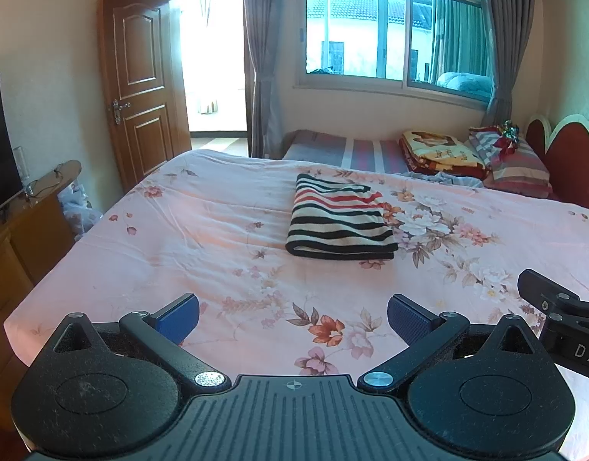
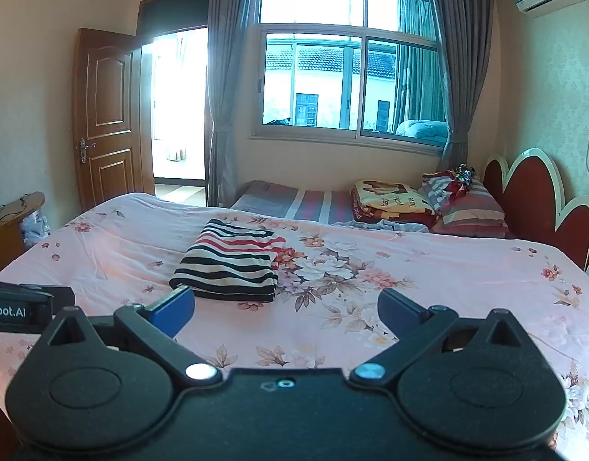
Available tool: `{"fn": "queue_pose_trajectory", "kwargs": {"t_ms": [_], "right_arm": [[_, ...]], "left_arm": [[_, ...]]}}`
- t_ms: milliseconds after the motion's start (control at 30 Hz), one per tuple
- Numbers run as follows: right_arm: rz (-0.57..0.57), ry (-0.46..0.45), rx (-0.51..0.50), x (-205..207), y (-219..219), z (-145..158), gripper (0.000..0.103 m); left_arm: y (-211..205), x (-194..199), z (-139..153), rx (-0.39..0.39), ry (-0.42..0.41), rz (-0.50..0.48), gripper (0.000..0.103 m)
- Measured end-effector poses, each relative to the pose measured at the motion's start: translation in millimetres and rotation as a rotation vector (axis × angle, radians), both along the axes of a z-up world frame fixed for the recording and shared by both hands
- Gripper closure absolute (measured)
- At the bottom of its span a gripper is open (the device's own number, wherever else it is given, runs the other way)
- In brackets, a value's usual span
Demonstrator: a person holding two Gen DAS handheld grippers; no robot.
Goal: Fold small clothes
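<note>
A black, cream and red striped garment (image 1: 338, 219) lies folded into a neat rectangle on the pink floral bedsheet (image 1: 179, 238). It also shows in the right wrist view (image 2: 229, 267). My left gripper (image 1: 292, 319) is open and empty, held above the near part of the bed, well short of the garment. My right gripper (image 2: 286, 313) is open and empty, just in front of the garment's near edge. The right gripper's body shows at the right edge of the left wrist view (image 1: 559, 307).
A wooden cabinet (image 1: 21, 246) with a TV stands left of the bed. Pillows and a folded blanket (image 2: 394, 199) lie at the far right by the red headboard (image 2: 540, 207). A second striped mattress (image 2: 294, 199) sits beyond, under the window. A wooden door (image 1: 140, 92) stands open.
</note>
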State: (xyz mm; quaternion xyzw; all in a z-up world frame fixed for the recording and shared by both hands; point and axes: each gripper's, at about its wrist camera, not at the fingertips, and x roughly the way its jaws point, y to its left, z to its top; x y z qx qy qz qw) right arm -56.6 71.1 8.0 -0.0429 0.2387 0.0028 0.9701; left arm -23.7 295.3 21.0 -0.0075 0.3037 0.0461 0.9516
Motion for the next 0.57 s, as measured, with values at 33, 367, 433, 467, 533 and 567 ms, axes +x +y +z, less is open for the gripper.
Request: {"fn": "queue_pose_trajectory", "kwargs": {"t_ms": [33, 367, 433, 467, 533, 567], "right_arm": [[0.002, 0.002, 0.001, 0.8, 0.5, -1.1, 0.002], [0.002, 0.023, 0.008, 11.4, 0.6, -8.7, 0.002], [0.008, 0.027, 0.008, 14.5, 1.7, -10.8, 0.002], [0.007, 0.030, 0.004, 16.5, 2.7, -13.0, 0.002], [0.001, 0.036, -0.002, 20.9, 2.7, -16.7, 0.002], [-0.007, 0.041, -0.004, 23.7, 1.6, -19.5, 0.002]], "left_arm": [[-0.1, 1.0, -0.5, 0.001, 0.001, 0.001, 0.000], [-2.4, 13.4, -9.6, 0.004, 0.019, -0.022, 0.000], [-2.4, 15.4, -12.1, -0.001, -0.005, -0.024, 0.000], [-2.1, 18.7, -14.0, -0.004, -0.008, -0.024, 0.000], [-1.5, 31.2, -19.7, -0.012, 0.017, -0.032, 0.000], [0.4, 38.8, -24.7, -0.030, 0.024, -0.049, 0.000]]}}
